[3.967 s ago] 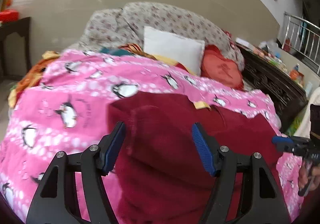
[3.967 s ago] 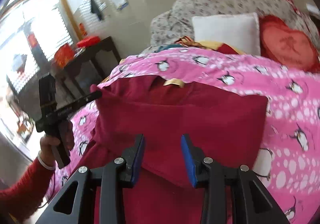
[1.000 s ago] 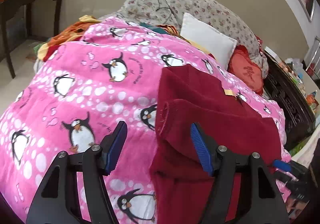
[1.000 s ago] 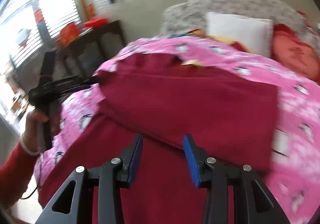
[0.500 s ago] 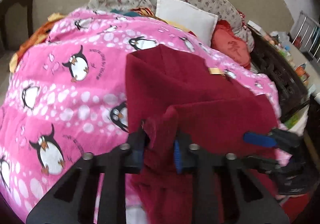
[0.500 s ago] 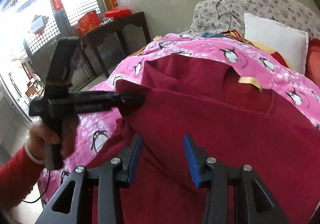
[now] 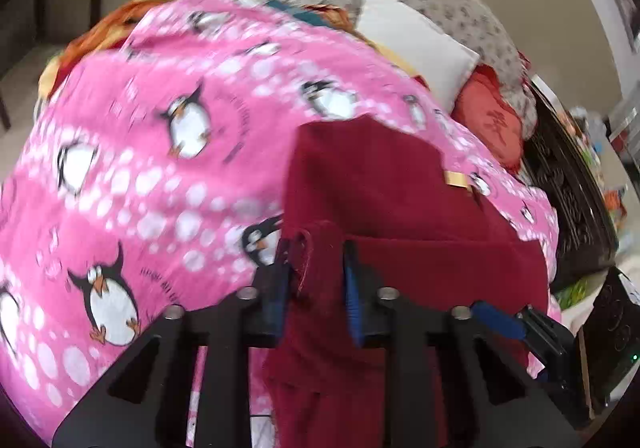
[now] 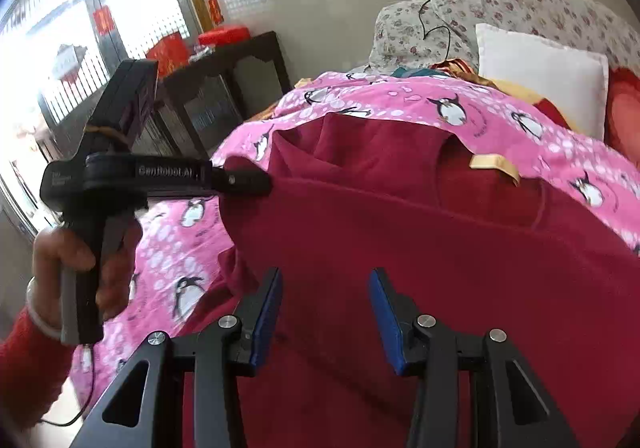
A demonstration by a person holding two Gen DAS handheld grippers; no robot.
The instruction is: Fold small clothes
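Left gripper (image 7: 316,272) is clenched on a bunched corner of the dark red garment (image 7: 400,207), the cloth pinched between its blue pads and rising in a small fold above them. Seen from the right wrist, that same left gripper (image 8: 248,179) reaches in from the left side, its closed tip biting the garment's (image 8: 400,240) folded edge, with the person's left hand (image 8: 80,260) wrapped round the handle below and a red sleeve at the wrist. Right gripper (image 8: 324,312) is released, its two blue pads standing well apart and hovering just over the red cloth without pinching any of it; in the left wrist view it (image 7: 496,322) shows low on the right, close to the garment's near edge.

Beneath both grippers spreads the pink penguin blanket (image 7: 160,167), which covers the bed and stretches far ahead and to the left of the left gripper. The garment lies on it, straight ahead of the right gripper and filling most of that view, with its near part folded back over the rest. Beyond the blanket sits a floral cushion (image 8: 520,3), and in front of that a white pillow (image 8: 540,75). A dark wooden table (image 8: 224,87) stands off to the left, beyond the left gripper. Smallest, a tan label (image 8: 496,165) lies at the garment's neckline, ahead and right of the right gripper.
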